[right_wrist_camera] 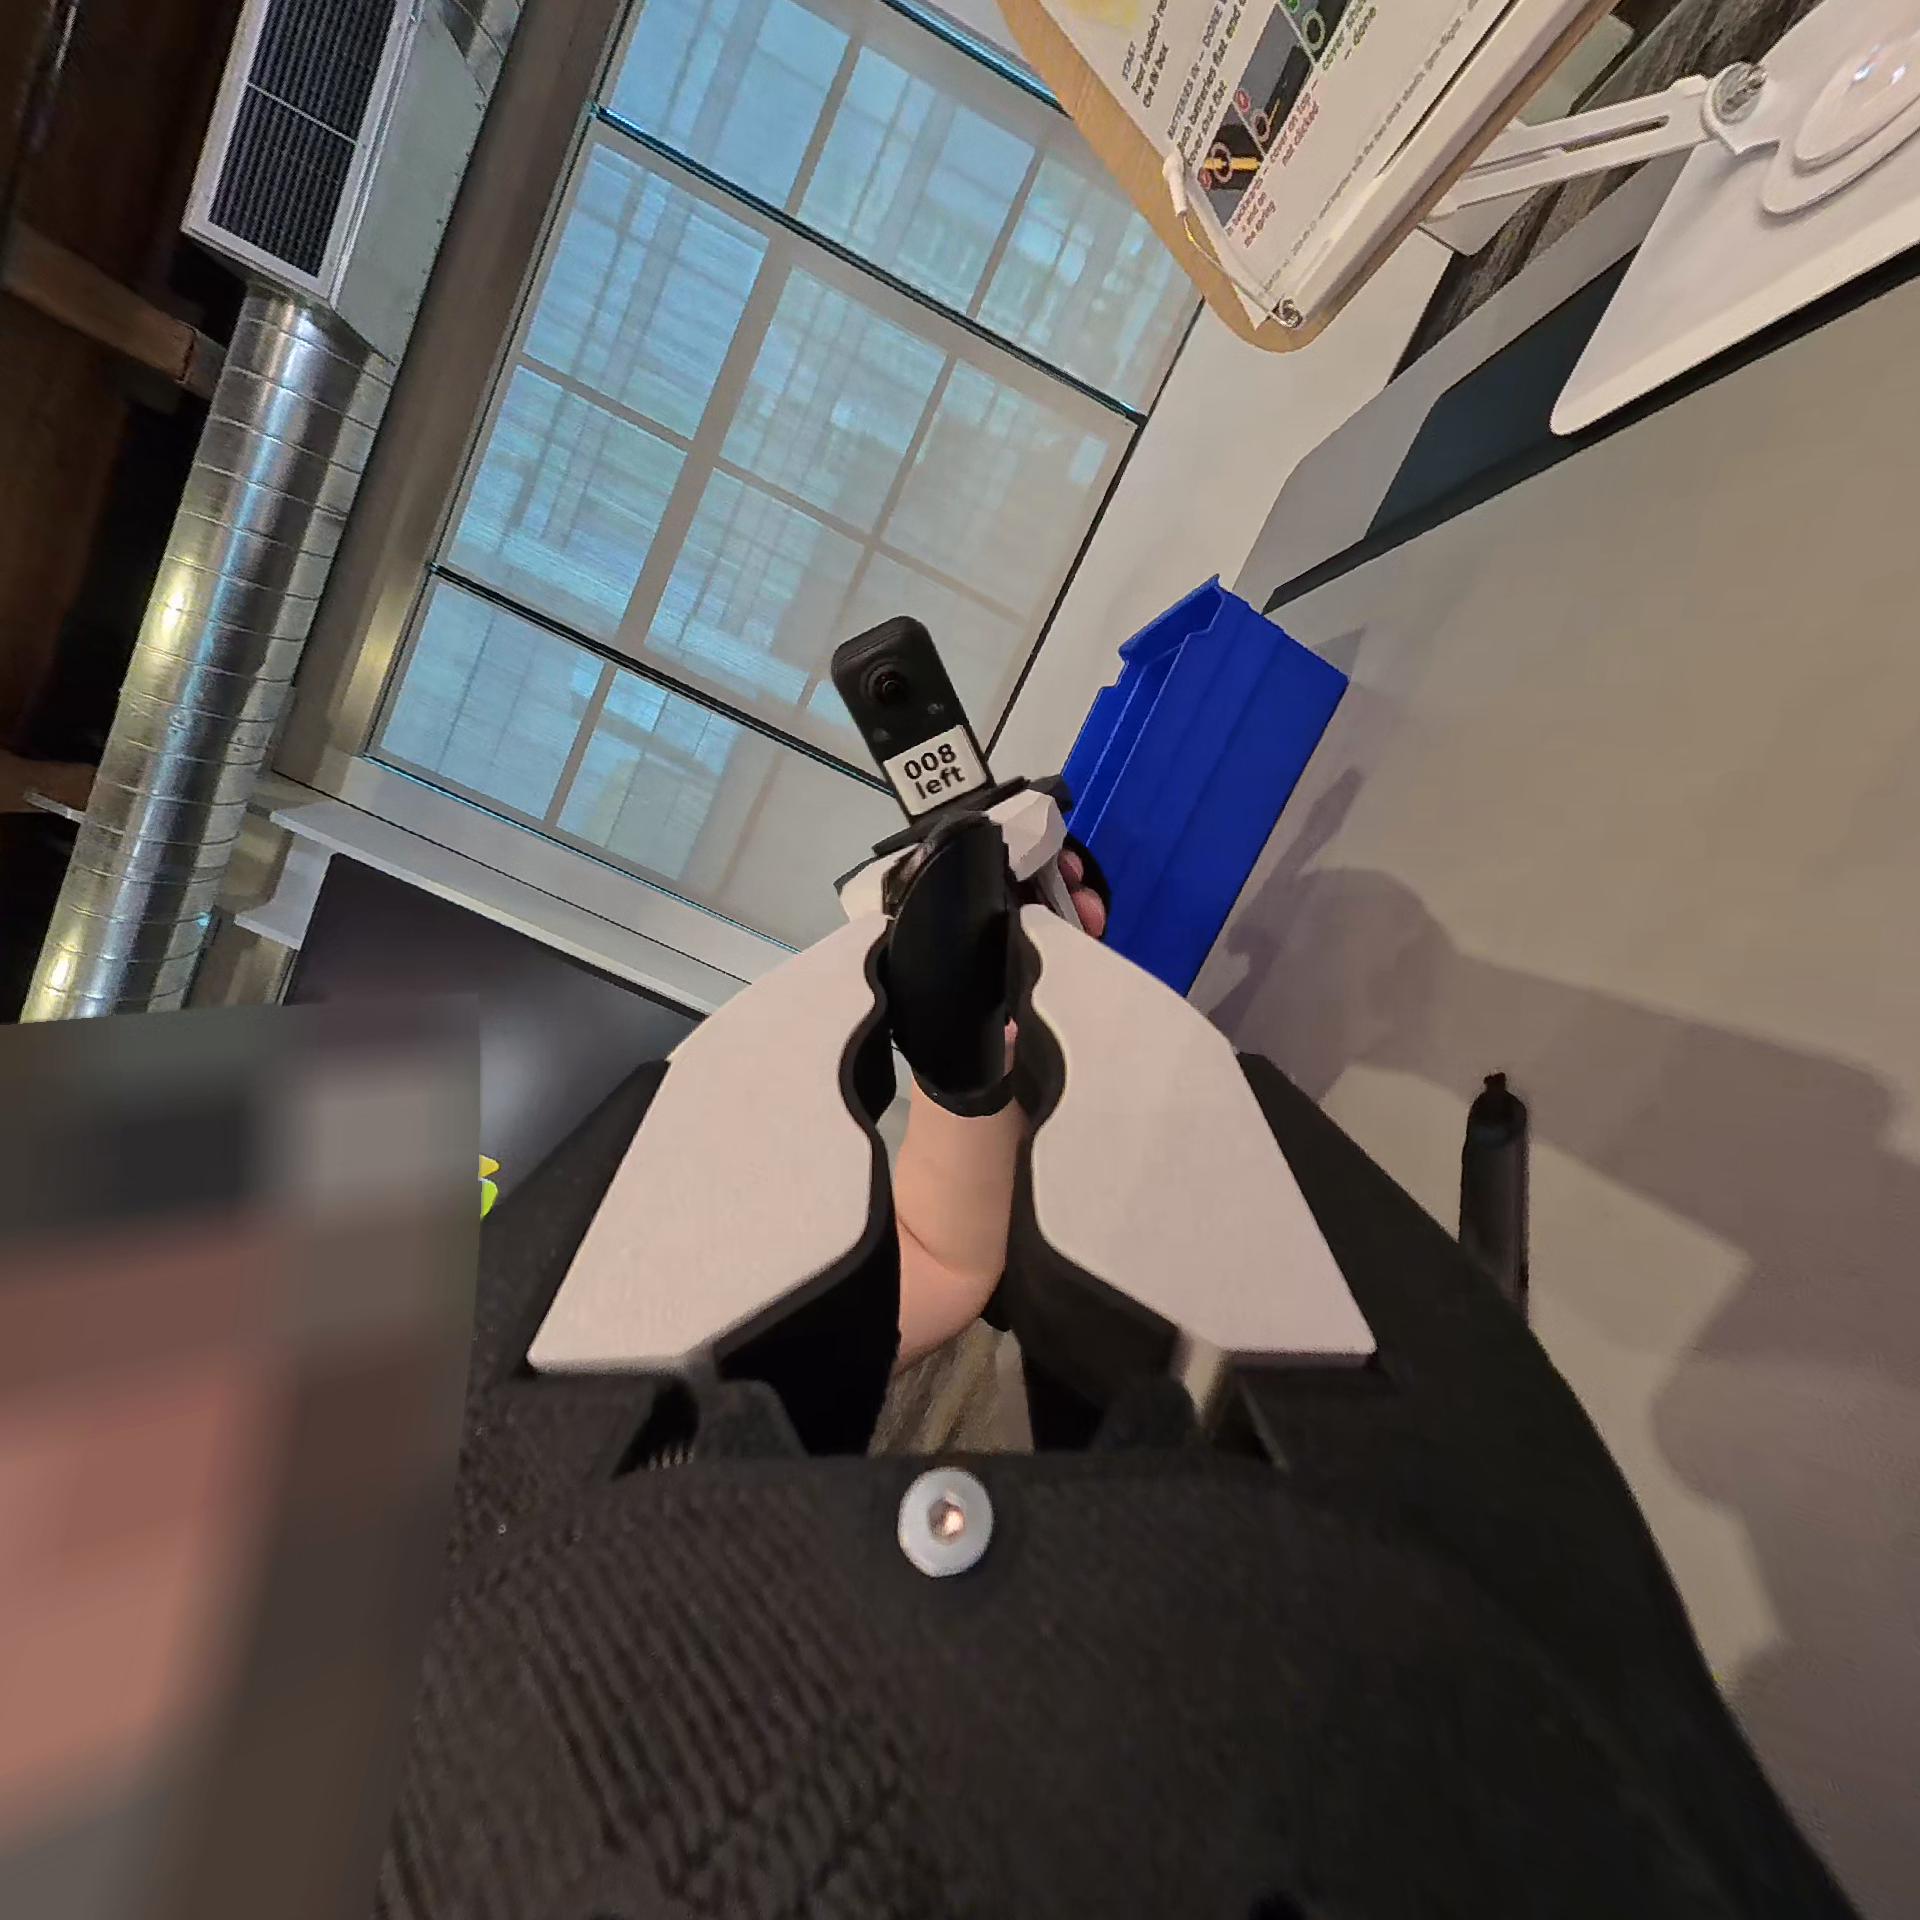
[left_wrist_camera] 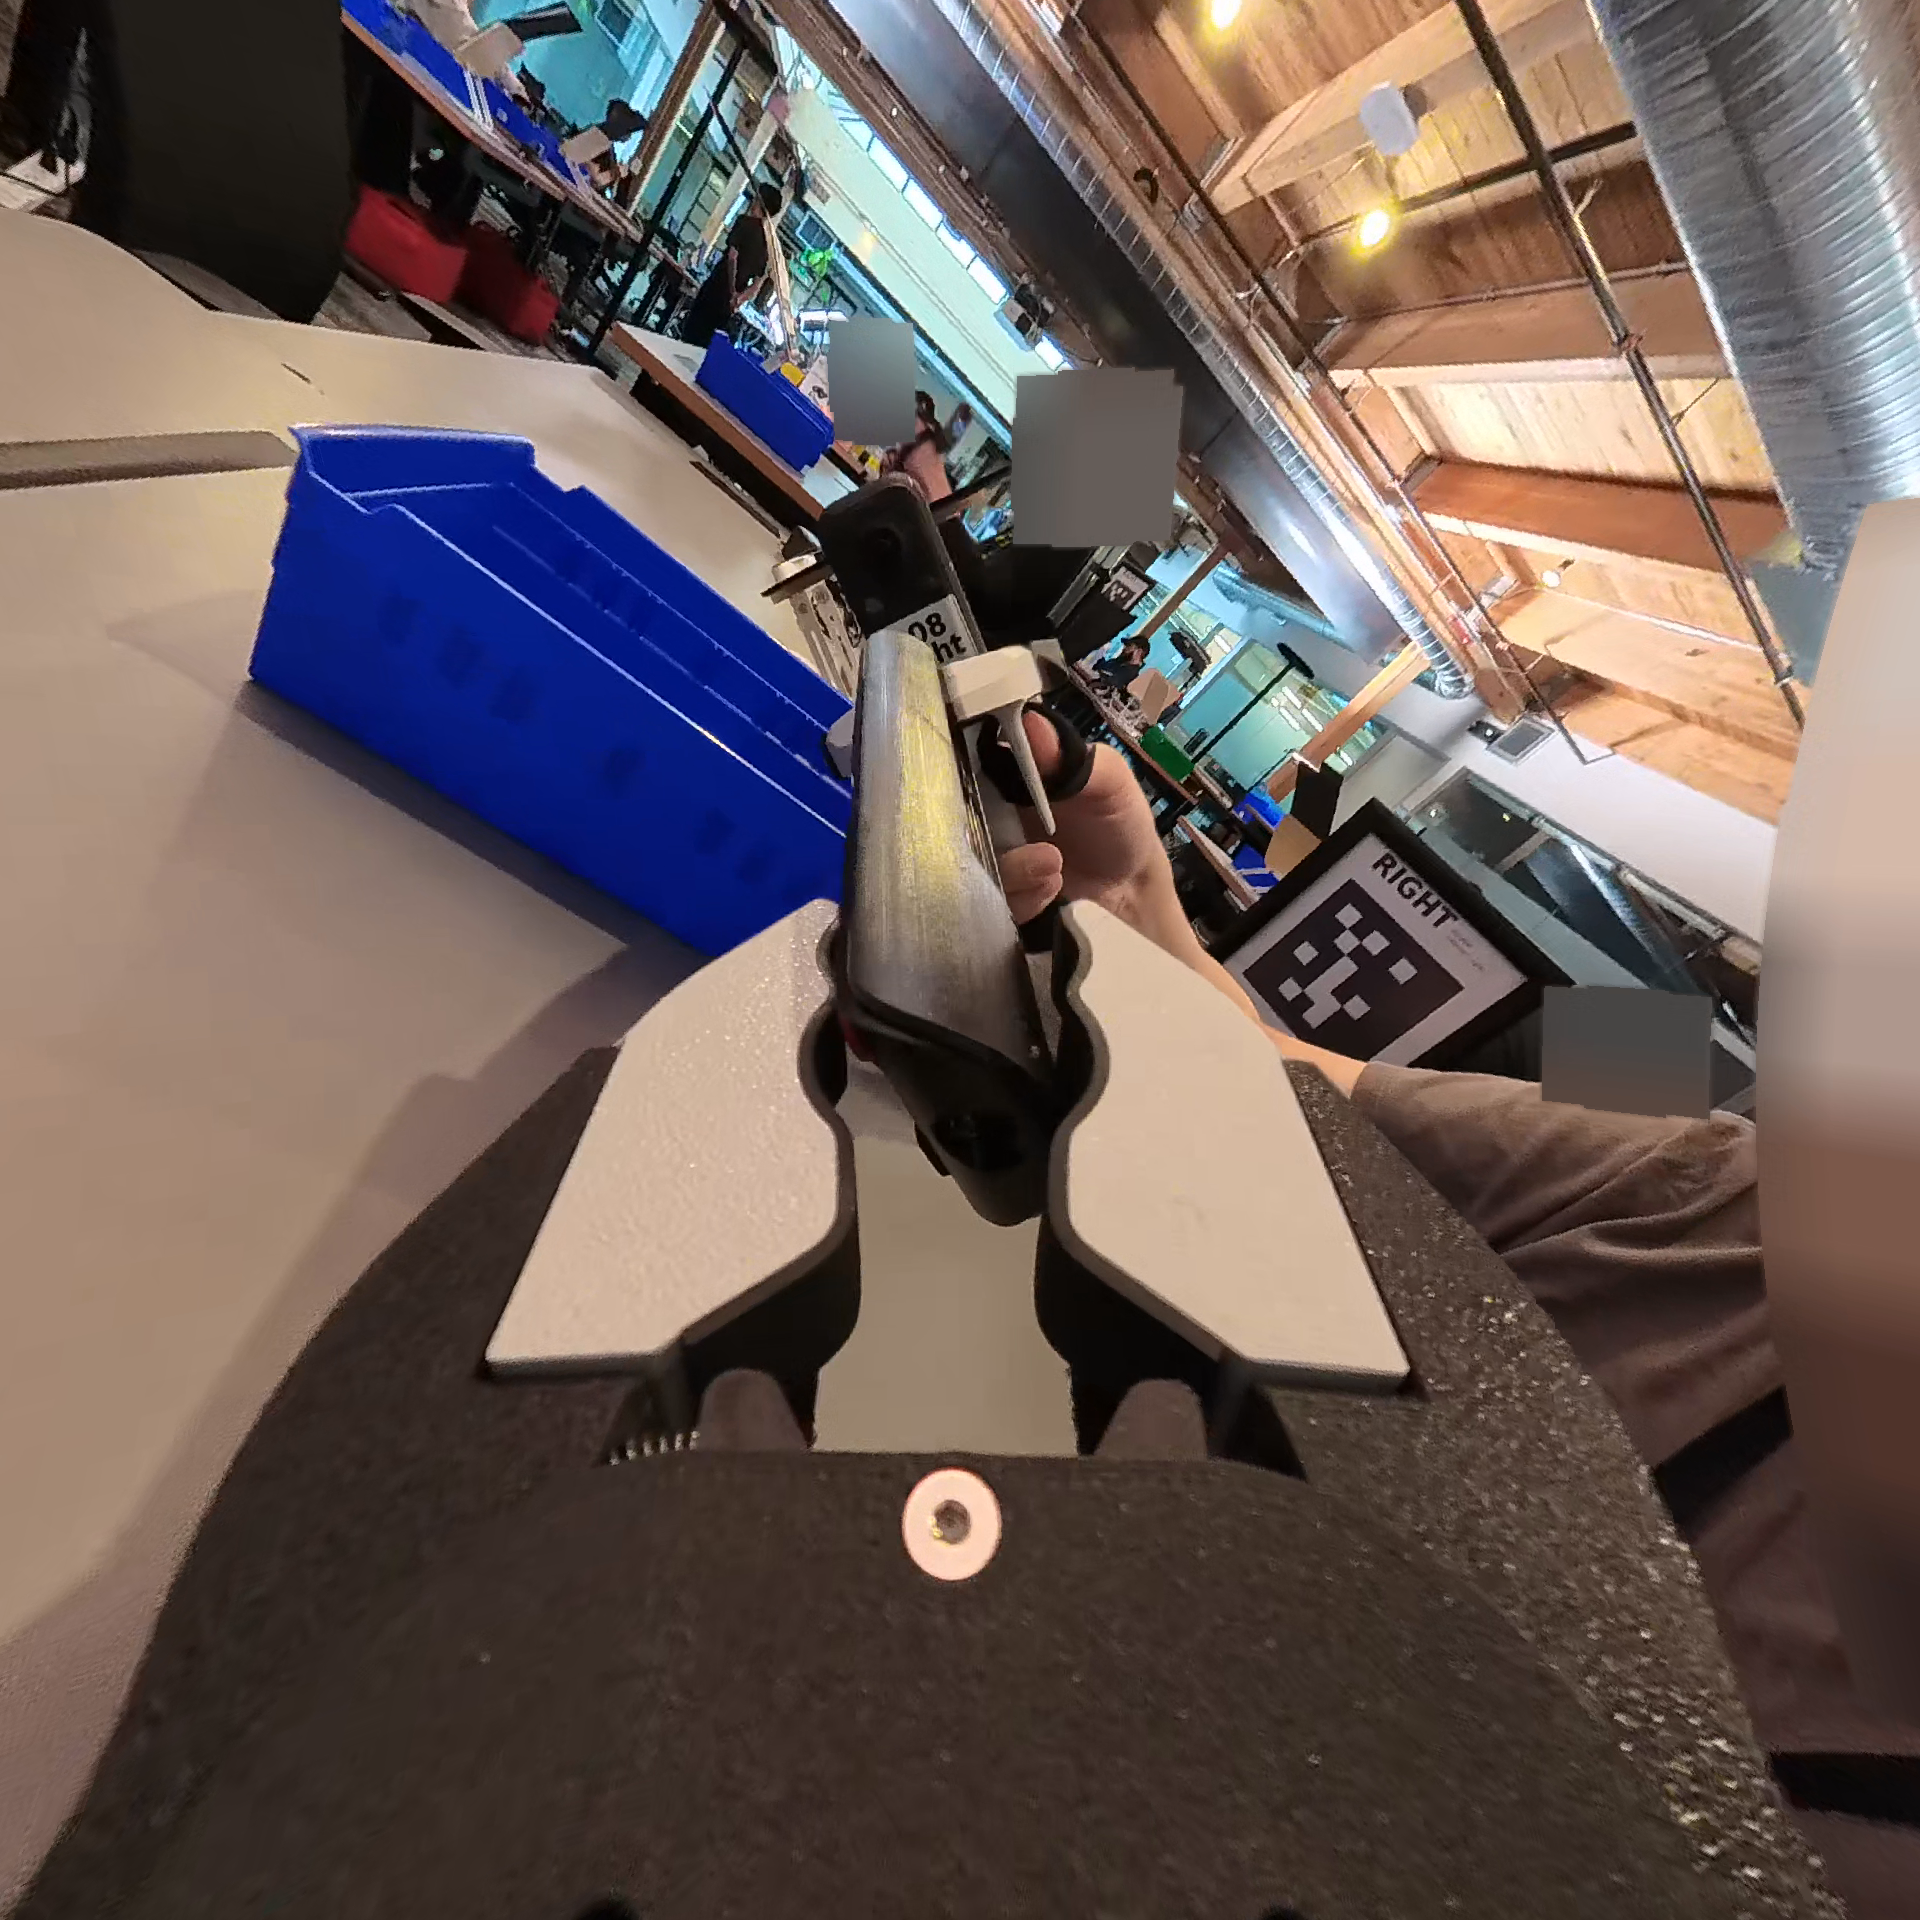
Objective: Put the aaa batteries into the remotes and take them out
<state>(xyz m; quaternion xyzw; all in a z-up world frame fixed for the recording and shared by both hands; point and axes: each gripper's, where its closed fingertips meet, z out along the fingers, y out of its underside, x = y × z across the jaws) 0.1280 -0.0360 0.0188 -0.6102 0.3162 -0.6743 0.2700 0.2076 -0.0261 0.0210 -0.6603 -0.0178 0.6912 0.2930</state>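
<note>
A black remote with a silvery face (left_wrist_camera: 914, 831) is held up in the air above the table, with a gripper at each end. My left gripper (left_wrist_camera: 951, 935) is shut on its near end. My right gripper (right_wrist_camera: 951, 951) is shut on the other end, where the remote (right_wrist_camera: 951, 1029) shows as a dark, narrow shape end-on. In the left wrist view the right gripper's white fingers (left_wrist_camera: 997, 675) and a hand (left_wrist_camera: 1101, 831) lie beyond the remote. No batteries show in either view, and I cannot tell whether the battery compartment is open.
A blue plastic bin (left_wrist_camera: 540, 675) stands on the grey table (left_wrist_camera: 208, 935); it also shows in the right wrist view (right_wrist_camera: 1195, 790). A black pen (right_wrist_camera: 1496, 1184) lies on the table. A white stand base (right_wrist_camera: 1766, 208) and an instruction board (right_wrist_camera: 1299, 135) are at the back. A framed marker card (left_wrist_camera: 1371, 956) stands at the right.
</note>
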